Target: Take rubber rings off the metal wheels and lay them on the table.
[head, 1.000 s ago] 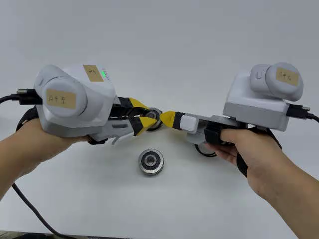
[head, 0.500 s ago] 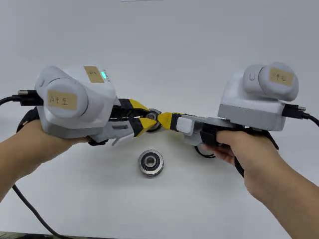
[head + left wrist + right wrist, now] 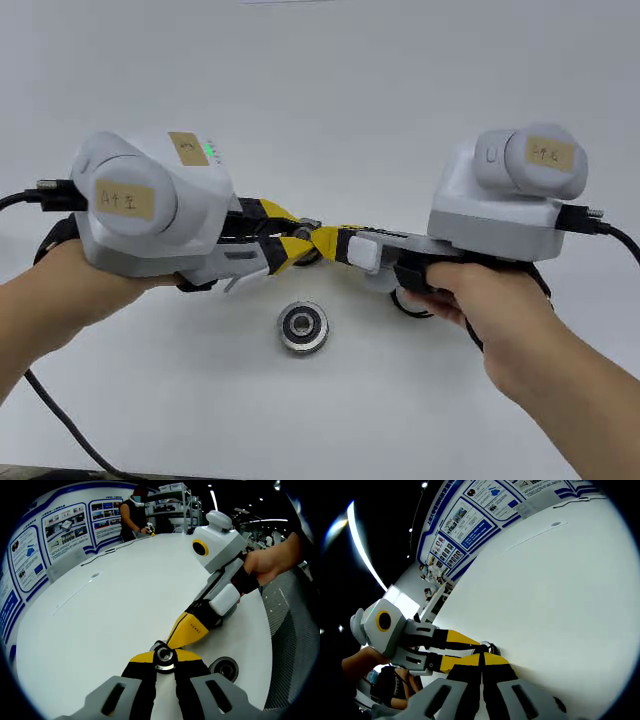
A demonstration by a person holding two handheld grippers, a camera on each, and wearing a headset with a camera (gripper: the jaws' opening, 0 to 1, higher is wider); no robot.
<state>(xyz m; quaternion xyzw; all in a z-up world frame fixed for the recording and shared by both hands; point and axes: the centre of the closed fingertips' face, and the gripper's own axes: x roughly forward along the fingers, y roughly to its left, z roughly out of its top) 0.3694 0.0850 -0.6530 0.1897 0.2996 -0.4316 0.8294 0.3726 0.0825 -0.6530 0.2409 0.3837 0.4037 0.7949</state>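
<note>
My left gripper (image 3: 297, 240) is shut on a small metal wheel (image 3: 308, 226), held above the white table (image 3: 330, 120). In the left gripper view that wheel (image 3: 164, 657) sits between the yellow jaw tips, its dark hub facing the camera. From the right, my right gripper (image 3: 323, 240) comes in with its jaws shut and its tips against the wheel's rim. Whether they pinch the rubber ring is hidden. The right gripper view has its shut tips (image 3: 482, 656) just under the wheel (image 3: 489, 646). A second wheel (image 3: 303, 326) lies flat on the table below.
A black rubber ring (image 3: 408, 304) lies on the table under the right hand. The second wheel (image 3: 224, 667) is just right of the left gripper's jaws. A black cable (image 3: 55, 420) trails off the lower left. A person stands at the far end of the table (image 3: 134, 515).
My right gripper has moved left until its shut tips meet the held wheel. The left gripper and the wheel on the table have stayed put.
</note>
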